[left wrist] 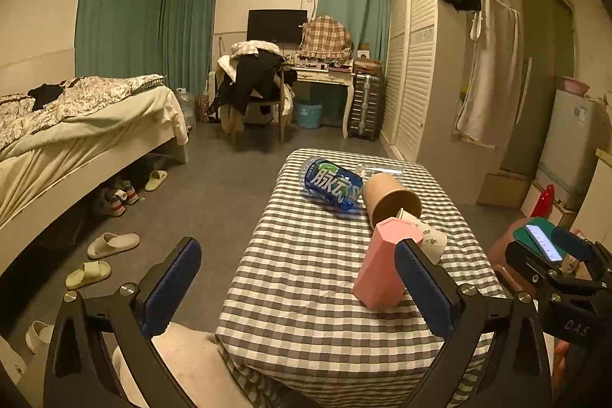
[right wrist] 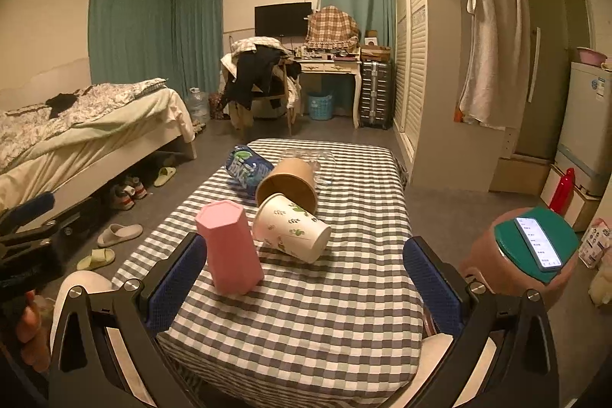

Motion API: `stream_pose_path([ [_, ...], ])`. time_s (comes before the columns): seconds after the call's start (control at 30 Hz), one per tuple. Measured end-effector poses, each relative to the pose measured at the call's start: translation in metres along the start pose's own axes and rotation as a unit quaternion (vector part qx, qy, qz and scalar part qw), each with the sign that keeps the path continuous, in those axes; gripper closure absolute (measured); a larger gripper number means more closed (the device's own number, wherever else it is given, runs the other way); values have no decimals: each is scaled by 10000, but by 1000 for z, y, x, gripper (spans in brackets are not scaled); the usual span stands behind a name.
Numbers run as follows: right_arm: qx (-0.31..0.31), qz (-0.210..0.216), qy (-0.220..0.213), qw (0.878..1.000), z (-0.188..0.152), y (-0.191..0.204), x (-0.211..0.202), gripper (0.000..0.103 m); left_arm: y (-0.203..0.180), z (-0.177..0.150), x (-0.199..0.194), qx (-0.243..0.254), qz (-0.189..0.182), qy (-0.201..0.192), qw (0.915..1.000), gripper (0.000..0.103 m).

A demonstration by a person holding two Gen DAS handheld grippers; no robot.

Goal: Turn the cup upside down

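A pink hexagonal cup [right wrist: 230, 247] stands on the checked table [right wrist: 306, 312], leaning slightly; it also shows in the left wrist view [left wrist: 384, 260]. Behind it a white leaf-print paper cup [right wrist: 292, 228] lies on its side, partly inside a brown paper cup [right wrist: 288, 182] that also lies on its side. In the left wrist view the brown cup [left wrist: 390, 195] shows, and the white cup [left wrist: 432, 239] is partly hidden. My right gripper [right wrist: 306, 278] is open and empty, near the table's front edge. My left gripper [left wrist: 298, 285] is open and empty, left of the pink cup.
A blue bottle [left wrist: 332, 184] lies on its side at the table's far left, and a clear plastic item [right wrist: 310, 157] lies behind the cups. A stool with a phone [right wrist: 535, 243] stands on the right. A bed [left wrist: 76, 125] and slippers [left wrist: 113, 243] are on the left.
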State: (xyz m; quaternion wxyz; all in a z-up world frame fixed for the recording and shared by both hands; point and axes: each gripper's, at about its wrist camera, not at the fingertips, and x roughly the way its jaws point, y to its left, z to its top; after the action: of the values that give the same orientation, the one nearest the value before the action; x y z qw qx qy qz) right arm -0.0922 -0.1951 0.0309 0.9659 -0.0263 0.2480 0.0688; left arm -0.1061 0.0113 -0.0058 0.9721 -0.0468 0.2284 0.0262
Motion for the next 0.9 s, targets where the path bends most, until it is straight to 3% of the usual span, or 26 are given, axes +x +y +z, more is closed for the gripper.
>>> stream_pose_path([
  [0.9, 39, -34, 68, 10000, -2, 0, -2, 0, -3, -2, 5, 151, 95, 61, 9998, 0],
])
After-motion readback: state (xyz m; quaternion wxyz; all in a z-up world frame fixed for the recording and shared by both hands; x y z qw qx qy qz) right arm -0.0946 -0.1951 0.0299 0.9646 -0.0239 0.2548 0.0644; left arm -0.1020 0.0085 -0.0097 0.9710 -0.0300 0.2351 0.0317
